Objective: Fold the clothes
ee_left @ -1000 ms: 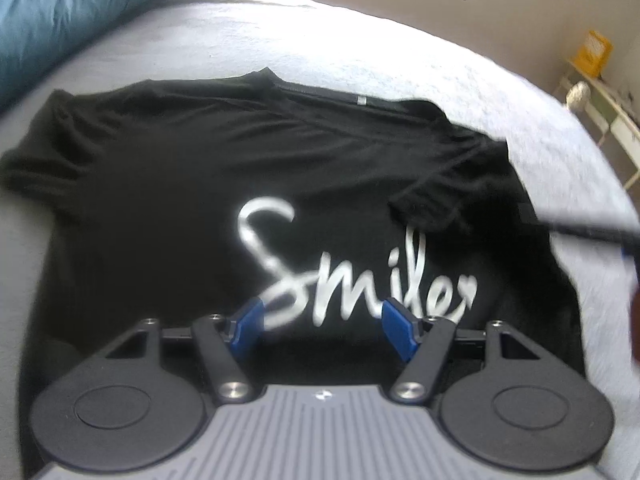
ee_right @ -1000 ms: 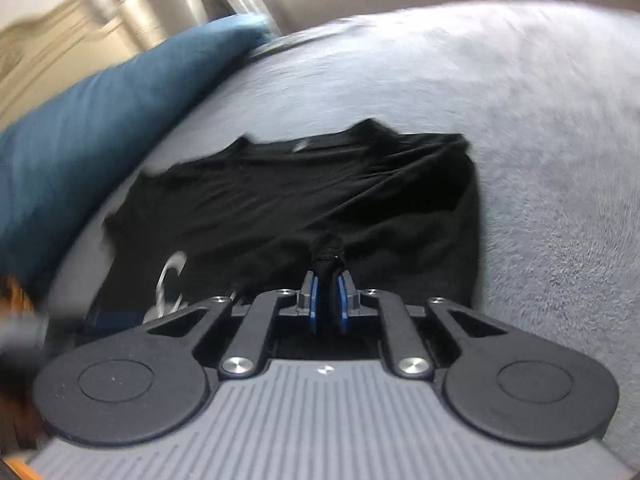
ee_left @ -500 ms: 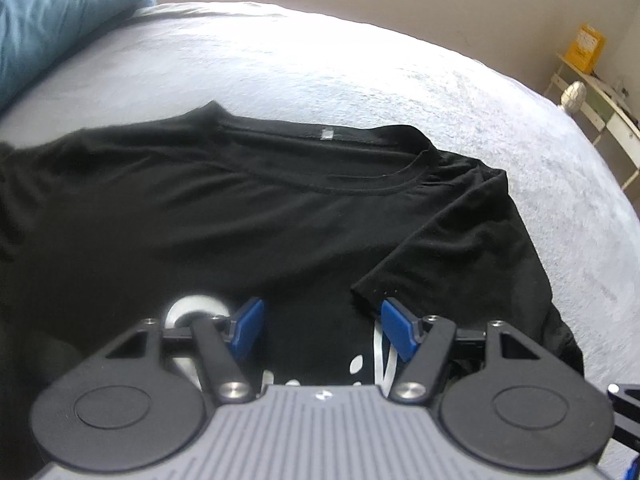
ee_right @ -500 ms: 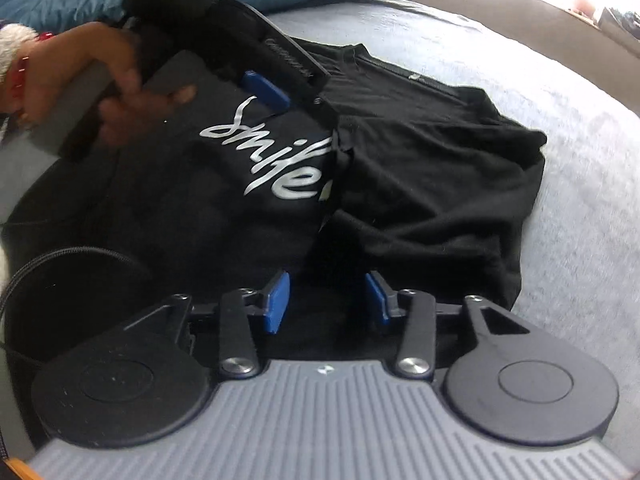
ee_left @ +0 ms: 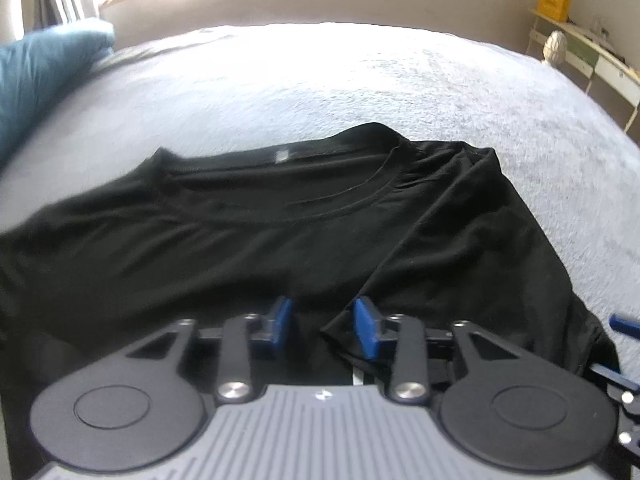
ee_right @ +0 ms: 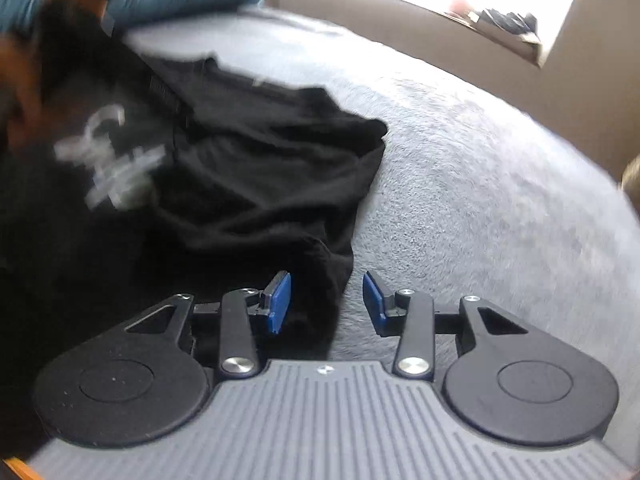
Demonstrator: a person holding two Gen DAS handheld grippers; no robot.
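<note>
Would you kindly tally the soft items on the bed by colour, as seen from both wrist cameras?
Black: 1, the T-shirt
Blue: 1, the pillow
Grey: 1, the bed cover
Total: 3

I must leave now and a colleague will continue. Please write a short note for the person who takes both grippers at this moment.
Left gripper: open, holding nothing, over the folded-in sleeve edge.
Right gripper: open, holding nothing, at the shirt's edge.
Black T-shirt lies on the grey bed cover, collar away from you, print side up.
Done: one sleeve side is folded in over the body.
Left: the other side, then the fold from hem to collar.
</note>
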